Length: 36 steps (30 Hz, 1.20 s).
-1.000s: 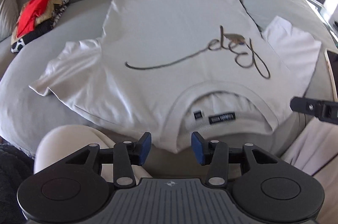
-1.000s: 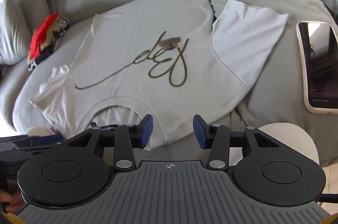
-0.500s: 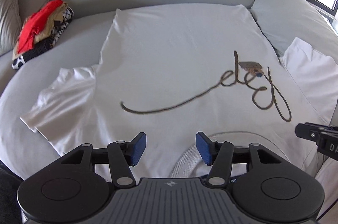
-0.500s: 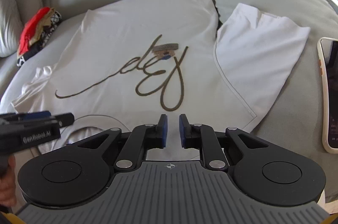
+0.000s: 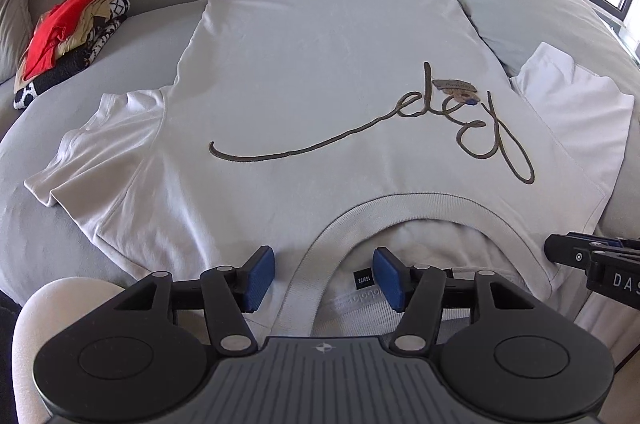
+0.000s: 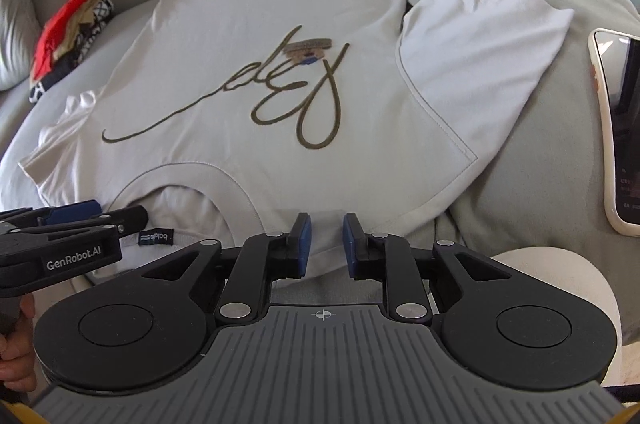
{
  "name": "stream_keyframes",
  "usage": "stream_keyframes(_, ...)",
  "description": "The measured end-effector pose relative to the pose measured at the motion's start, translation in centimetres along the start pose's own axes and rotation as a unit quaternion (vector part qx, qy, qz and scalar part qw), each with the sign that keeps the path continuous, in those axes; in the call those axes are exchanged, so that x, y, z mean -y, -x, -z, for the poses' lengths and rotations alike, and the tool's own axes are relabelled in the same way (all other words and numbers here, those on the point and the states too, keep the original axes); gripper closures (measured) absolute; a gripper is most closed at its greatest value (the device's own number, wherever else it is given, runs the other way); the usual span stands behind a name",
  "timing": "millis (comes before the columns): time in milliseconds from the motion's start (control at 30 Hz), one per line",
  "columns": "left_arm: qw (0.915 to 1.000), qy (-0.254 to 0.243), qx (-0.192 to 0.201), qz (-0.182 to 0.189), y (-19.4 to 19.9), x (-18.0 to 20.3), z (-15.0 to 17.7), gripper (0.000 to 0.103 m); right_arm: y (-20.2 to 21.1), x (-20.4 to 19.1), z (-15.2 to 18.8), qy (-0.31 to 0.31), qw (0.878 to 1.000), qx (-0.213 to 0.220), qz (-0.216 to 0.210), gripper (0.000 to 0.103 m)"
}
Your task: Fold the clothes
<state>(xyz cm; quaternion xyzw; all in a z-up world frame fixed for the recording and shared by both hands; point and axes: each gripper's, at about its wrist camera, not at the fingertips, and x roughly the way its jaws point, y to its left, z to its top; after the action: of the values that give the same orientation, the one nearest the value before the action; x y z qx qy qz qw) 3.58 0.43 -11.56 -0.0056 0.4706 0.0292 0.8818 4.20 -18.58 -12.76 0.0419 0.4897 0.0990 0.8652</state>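
Change since half a second ago: both my grippers have drawn back toward the collar end of the shirt, and the right one, nearly closed then, now stands partly open.
Sofa [image 5: 120, 72]: grey cushions carry everything; I use the seat as my folding surface, which explains why the garment is spread across it.
T-shirt [image 5: 320, 84]: white, lying flat and face up with its brown script across the chest, collar toward me, hem toward the backrest. I judge it is laid out this way so both shoulders sit within reach for a first fold, which has not begun.
Sleeves: the one on my left [image 5: 100, 140] lies out to the side, a little rumpled; the one on my right [image 6: 480, 36] lies out over a cushion.
Clothes pile [image 5: 64, 36]: red and patterned pieces stacked at the far left, well apart from the shirt.
Phone [image 6: 616, 128]: face up on the cushion, right of the sleeve.
Left gripper [image 5: 322, 276]: jaws wide apart, one either side of the collar band's left curve, gripping nothing; whether the pads touch the cloth I cannot tell.
Right gripper [image 6: 324, 244]: jaws at a moderate gap over the shoulder edge right of the collar, cloth showing between them, not pinched.
Neck label [image 6: 156, 237]: small dark tag inside the collar, just beside the left tool's tip.
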Motion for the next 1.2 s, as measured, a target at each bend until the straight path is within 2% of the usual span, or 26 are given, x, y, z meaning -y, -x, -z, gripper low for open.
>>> stream_keyframes(533, 0.9999, 0.004, -0.01, -0.004, 0.2, -0.2, 0.1, 0.043, 0.4, -0.2, 0.1, 0.005, 1.0, -0.013, -0.001, 0.071)
stream_keyframes(633, 0.9995, 0.005, -0.028, -0.008, 0.8, 0.0, 0.0, 0.043, 0.9, 0.2, 0.2, -0.014, 0.999, -0.034, -0.01, 0.066)
stream_keyframes(700, 0.999, -0.006, -0.043, -0.011, 1.3, 0.3, 0.1, 0.043, 1.7, 0.7, 0.2, -0.029, 0.999, -0.032, -0.015, 0.059)
stream_keyframes(833, 0.9979, -0.032, -0.057, -0.002, 1.9, 1.3, 0.6, 0.043, 3.2, 1.5, -0.2, -0.05, 0.999, -0.004, -0.015, 0.053)
stream_keyframes(900, 0.9979, -0.04, -0.051, 0.002, 2.1, 1.7, 0.6, 0.043, 3.8, 1.9, -0.6, -0.06, 0.998, 0.022, -0.015, 0.048)
stream_keyframes(1033, 0.9985, -0.042, -0.034, 0.009, 2.5, 1.8, 0.1, 0.043, 4.7, 3.6, -1.4, -0.091, 0.992, 0.083, -0.001, 0.046)
stream_keyframes(1133, 0.999, -0.033, -0.025, 0.013, 2.5, 1.5, -0.3, 0.043, 5.0, 6.0, -2.6, -0.125, 0.984, 0.128, 0.026, 0.053)
stream_keyframes(1200, 0.9994, -0.024, -0.021, 0.014, 2.4, 1.3, -0.6, 0.043, 4.9, 8.1, -3.8, -0.15, 0.976, 0.151, 0.04, 0.064)
